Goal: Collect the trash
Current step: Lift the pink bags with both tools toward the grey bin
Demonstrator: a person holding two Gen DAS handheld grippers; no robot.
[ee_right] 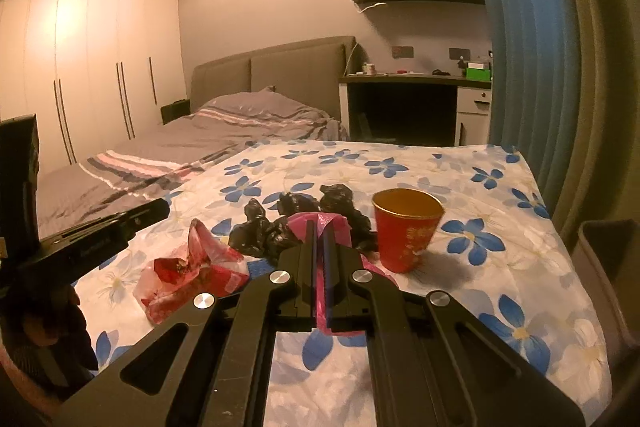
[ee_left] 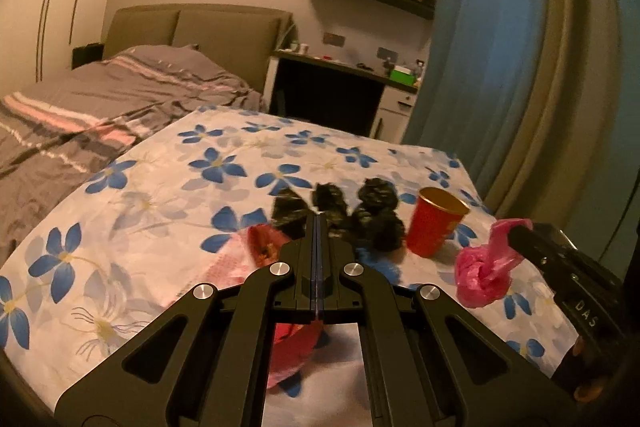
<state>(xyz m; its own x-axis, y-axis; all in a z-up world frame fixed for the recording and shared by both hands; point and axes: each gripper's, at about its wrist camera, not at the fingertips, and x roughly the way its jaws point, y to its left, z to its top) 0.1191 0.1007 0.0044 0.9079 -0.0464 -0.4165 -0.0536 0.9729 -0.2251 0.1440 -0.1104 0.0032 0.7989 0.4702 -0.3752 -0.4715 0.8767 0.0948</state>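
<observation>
On the flowered tablecloth lie crumpled black bags [ee_left: 372,215] [ee_right: 280,227], a red paper cup [ee_left: 434,221] [ee_right: 404,229] standing upright, and a red-and-clear plastic wrapper [ee_left: 260,247] [ee_right: 192,267]. My right gripper [ee_right: 319,227] is shut on a crumpled pink plastic bag [ee_right: 334,225], which hangs from it above the table in the left wrist view [ee_left: 486,273]. My left gripper [ee_left: 317,219] has its jaws together with nothing between them, just above the wrapper and in front of the black bags; it shows at the left in the right wrist view [ee_right: 160,207].
The table [ee_right: 500,267] carries a blue-flower cloth. A grey bin's rim [ee_right: 608,267] stands at its right edge. A bed [ee_right: 200,147] lies to the left, a desk [ee_right: 416,83] behind, and a blue curtain [ee_right: 520,27] at the right.
</observation>
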